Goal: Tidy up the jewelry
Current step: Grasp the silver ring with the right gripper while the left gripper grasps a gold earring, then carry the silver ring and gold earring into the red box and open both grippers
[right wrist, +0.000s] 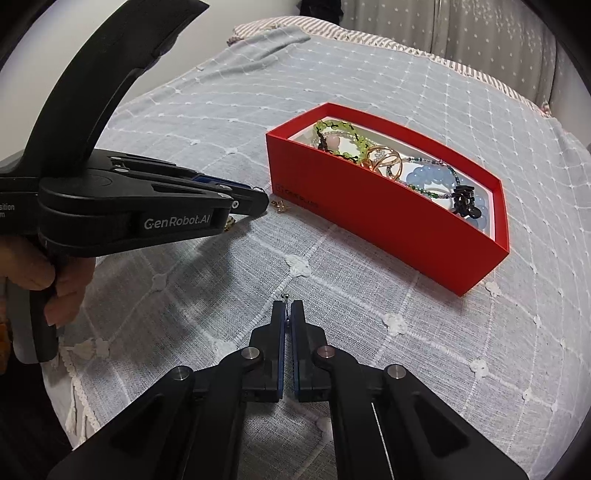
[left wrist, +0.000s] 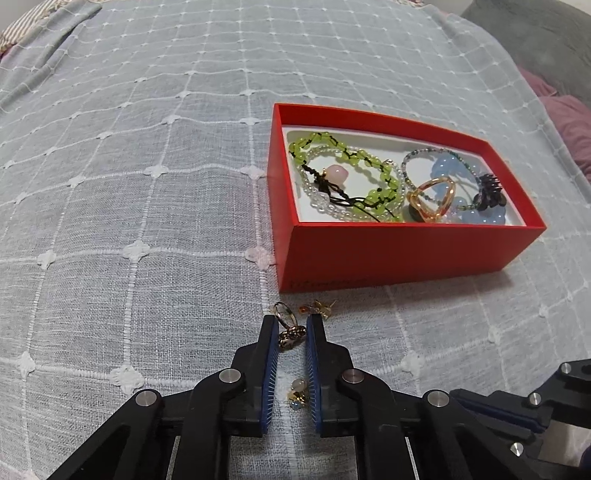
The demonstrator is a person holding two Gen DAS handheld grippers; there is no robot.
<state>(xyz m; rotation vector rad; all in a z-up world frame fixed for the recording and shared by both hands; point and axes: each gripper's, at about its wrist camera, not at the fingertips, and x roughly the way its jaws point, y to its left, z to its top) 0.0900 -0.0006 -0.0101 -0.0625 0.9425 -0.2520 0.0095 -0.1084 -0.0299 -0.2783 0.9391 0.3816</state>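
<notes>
A red box (left wrist: 399,254) (right wrist: 369,218) on the grey bedspread holds a green bead bracelet (left wrist: 343,173), a blue bead bracelet (left wrist: 454,173), a gold bangle (left wrist: 432,199) and a black clip (left wrist: 489,192). My left gripper (left wrist: 291,330) (right wrist: 258,201) sits low on the cloth just before the box, its fingers closed on a gold ring (left wrist: 290,330). A gold earring (left wrist: 319,308) (right wrist: 280,206) lies just ahead of it and another small earring (left wrist: 297,393) lies between its fingers further back. My right gripper (right wrist: 286,306) is shut on a tiny stud earring (right wrist: 285,296) above the cloth.
The grey checked bedspread (left wrist: 147,184) covers the bed. Striped bedding (right wrist: 332,33) lies at the far edge. Pink and grey cushions (left wrist: 565,110) sit at the right. My right gripper's body shows in the left wrist view (left wrist: 535,406).
</notes>
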